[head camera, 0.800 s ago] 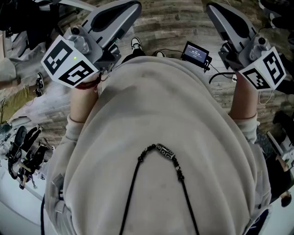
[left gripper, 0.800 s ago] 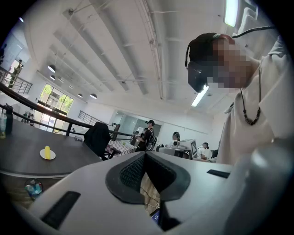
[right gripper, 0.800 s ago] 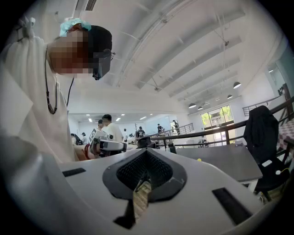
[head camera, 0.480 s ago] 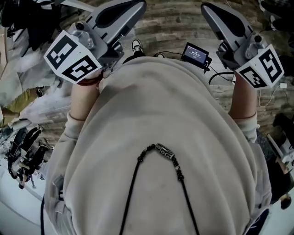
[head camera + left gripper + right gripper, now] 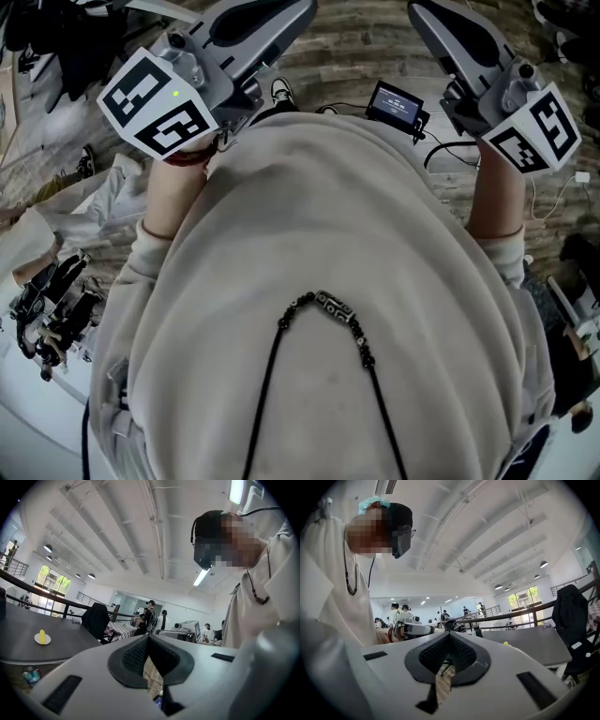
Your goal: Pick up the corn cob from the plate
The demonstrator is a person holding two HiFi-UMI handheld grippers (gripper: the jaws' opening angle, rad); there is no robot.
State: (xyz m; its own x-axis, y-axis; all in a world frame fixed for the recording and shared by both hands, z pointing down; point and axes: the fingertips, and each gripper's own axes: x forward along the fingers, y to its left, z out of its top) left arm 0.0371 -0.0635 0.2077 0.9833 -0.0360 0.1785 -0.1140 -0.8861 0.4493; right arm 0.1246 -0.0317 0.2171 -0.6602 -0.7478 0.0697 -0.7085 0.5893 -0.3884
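The yellow corn cob [image 5: 41,636] stands on a small white plate [image 5: 36,641] far off on a dark round table [image 5: 70,645], at the left of the left gripper view. In the right gripper view a tiny yellow spot [image 5: 505,643] on the dark table [image 5: 529,649] may be the same cob. My left gripper [image 5: 281,14] [image 5: 148,637] and right gripper [image 5: 427,14] [image 5: 449,634] are held up in front of the person's chest, far from the table. Both are shut with nothing between their pads. The left gripper [image 5: 410,629] also shows in the right gripper view.
A small device with a lit screen [image 5: 396,105] and cables lie on the wooden floor ahead, beside a shoe [image 5: 278,91]. A chair draped in black [image 5: 96,619] stands by the table, another [image 5: 569,616] at its other side. People [image 5: 149,616] stand in the background.
Both grippers stay raised and shut. The left one has edged a little to the right and up. The floor clutter at the left has shifted as the person turns.
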